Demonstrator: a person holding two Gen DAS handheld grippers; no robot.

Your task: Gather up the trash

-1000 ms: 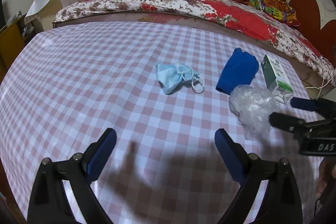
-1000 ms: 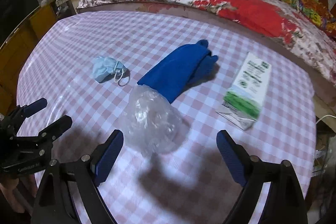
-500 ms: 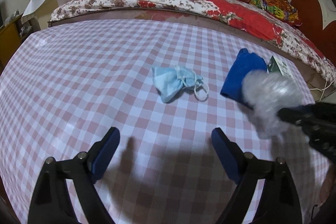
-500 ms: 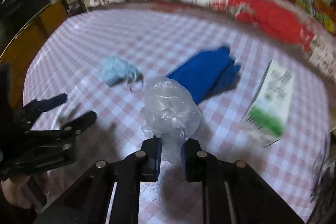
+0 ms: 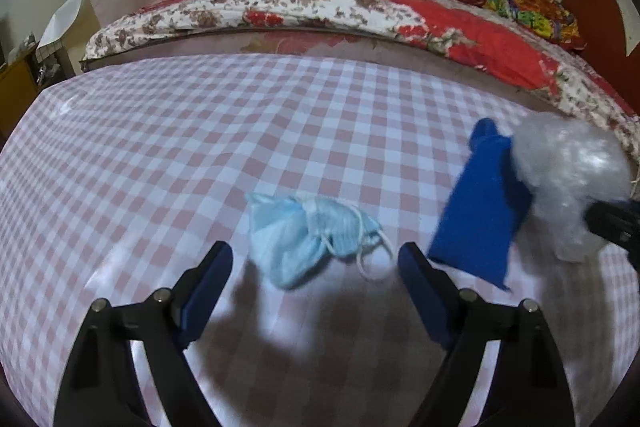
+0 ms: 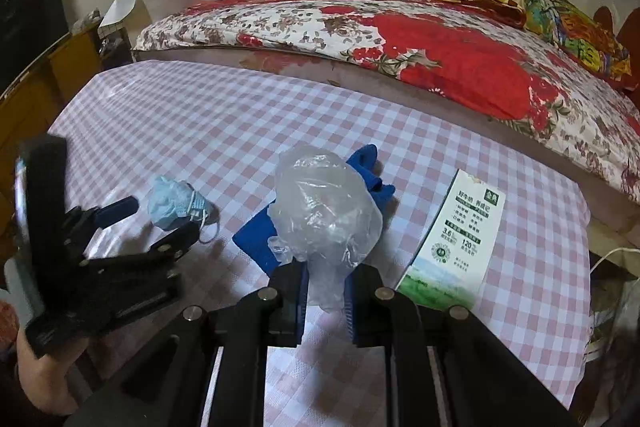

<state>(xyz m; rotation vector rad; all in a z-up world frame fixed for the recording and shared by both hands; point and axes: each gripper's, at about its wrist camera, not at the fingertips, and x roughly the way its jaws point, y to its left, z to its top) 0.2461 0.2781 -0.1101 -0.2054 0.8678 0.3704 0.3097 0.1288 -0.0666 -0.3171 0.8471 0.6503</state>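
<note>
A crumpled light-blue face mask [image 5: 316, 235] lies on the pink checked table [image 5: 200, 147]. My left gripper [image 5: 314, 259] hangs just over it with its jaws closing. The mask sits partly between the fingertips, and the pads do not press on it. My right gripper [image 6: 326, 279] is shut on the neck of a clear crumpled plastic bag [image 6: 324, 211] and holds it above the table. The bag [image 5: 568, 167] also shows at the right of the left wrist view. From the right wrist, the mask [image 6: 172, 203] lies at the left gripper's [image 6: 160, 219] tips.
A folded blue cloth [image 5: 484, 211] lies right of the mask, partly behind the bag. A green-and-white milk carton [image 6: 460, 239] lies flat at the table's right. A bed with a floral quilt [image 6: 400, 39] runs along the far edge. Wooden furniture [image 6: 60, 67] stands at the left.
My right gripper closed on the plastic bag and lifted it off the table. My left gripper came forward and down to the mask, its jaws a little narrower.
</note>
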